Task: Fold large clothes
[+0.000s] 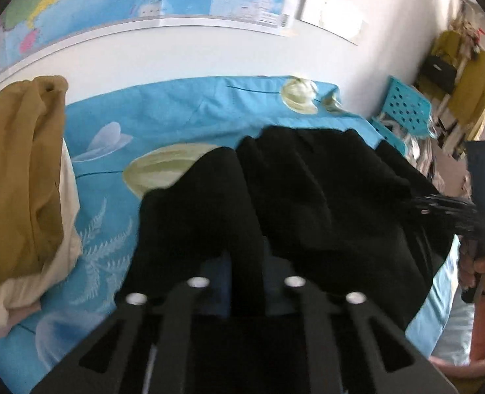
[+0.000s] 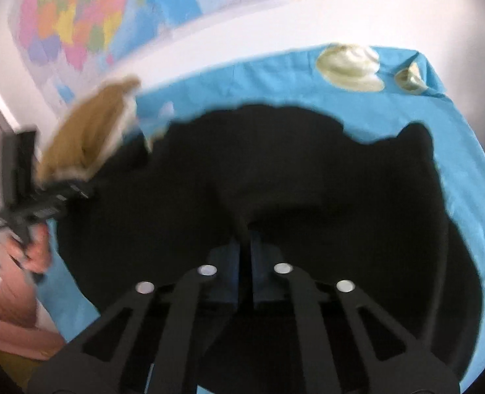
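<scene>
A large black garment (image 1: 308, 190) lies spread on a blue flowered bedsheet (image 1: 163, 111). It also fills the right wrist view (image 2: 308, 170) over the sheet (image 2: 465, 177). My left gripper (image 1: 245, 262) is shut on a fold of the black cloth, lifted a little. My right gripper (image 2: 245, 252) is shut on another edge of the same garment. The right gripper also shows at the far right of the left wrist view (image 1: 439, 210). The left gripper shows at the left of the right wrist view (image 2: 62, 193).
A heap of mustard and cream clothes (image 1: 22, 177) lies at the left of the bed; it also shows in the right wrist view (image 2: 88, 134). A wall map (image 1: 78, 3) hangs behind. A turquoise perforated stool (image 1: 403, 108) and a clothes rack (image 1: 465, 82) stand at right.
</scene>
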A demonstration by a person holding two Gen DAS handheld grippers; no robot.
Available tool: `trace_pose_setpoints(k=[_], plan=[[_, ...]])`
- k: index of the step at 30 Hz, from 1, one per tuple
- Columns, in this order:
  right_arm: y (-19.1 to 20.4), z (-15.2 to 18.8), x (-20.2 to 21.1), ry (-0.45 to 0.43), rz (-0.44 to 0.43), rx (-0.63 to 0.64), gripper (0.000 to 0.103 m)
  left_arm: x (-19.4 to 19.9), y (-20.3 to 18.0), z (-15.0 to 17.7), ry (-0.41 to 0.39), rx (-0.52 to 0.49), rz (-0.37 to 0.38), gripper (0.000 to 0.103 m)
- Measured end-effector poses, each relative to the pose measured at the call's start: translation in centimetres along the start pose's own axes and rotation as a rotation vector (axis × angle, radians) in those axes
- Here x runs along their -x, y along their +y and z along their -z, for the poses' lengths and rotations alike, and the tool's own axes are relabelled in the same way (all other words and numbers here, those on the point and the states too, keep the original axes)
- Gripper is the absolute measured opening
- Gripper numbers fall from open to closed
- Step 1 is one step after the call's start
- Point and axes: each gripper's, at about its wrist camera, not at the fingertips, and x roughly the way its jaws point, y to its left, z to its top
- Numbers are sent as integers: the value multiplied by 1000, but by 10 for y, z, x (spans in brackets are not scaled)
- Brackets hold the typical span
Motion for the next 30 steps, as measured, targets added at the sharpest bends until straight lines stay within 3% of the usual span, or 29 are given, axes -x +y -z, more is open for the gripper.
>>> trace_pose_setpoints(k=[3, 5, 7, 10, 12, 14, 17, 22, 23, 25, 26, 30], plan=[[-17, -19, 45, -198, 1, -87, 2, 11, 3, -13, -64, 26, 9, 6], [-21, -22, 40, -188, -1, -96, 2, 19, 0, -19, -109, 38, 51, 7], [-18, -17, 9, -83, 49, -66, 3, 14, -4, -21, -110, 27, 11, 7], [-24, -4, -17, 29, 58, -63, 19, -11, 8, -14, -30, 55, -43, 9], [-31, 0, -2, -17, 58, -89, 52, -20, 13, -6, 6, 69, -50, 12], [-33, 4, 24, -65, 39, -87, 60, -17, 14, -2, -2, 69, -43, 14], [-31, 18, 48, -66, 121, -21, 70, -11, 12, -3, -31, 57, -54, 16], [-26, 37, 17, 64, 283, 124, 62, -16, 17, -2, -29, 82, -38, 16], [-24, 39, 14, 68, 298, 147, 53, -15, 17, -1, -31, 85, -36, 17], [-20, 39, 12, 65, 362, 200, 23, -13, 18, 0, -33, 90, -38, 18], [-22, 37, 17, 55, 353, 183, 1, -13, 19, 0, -31, 96, -41, 20], [-45, 29, 64, -86, 315, 31, 1, -11, 23, 2, -30, 112, -41, 20]])
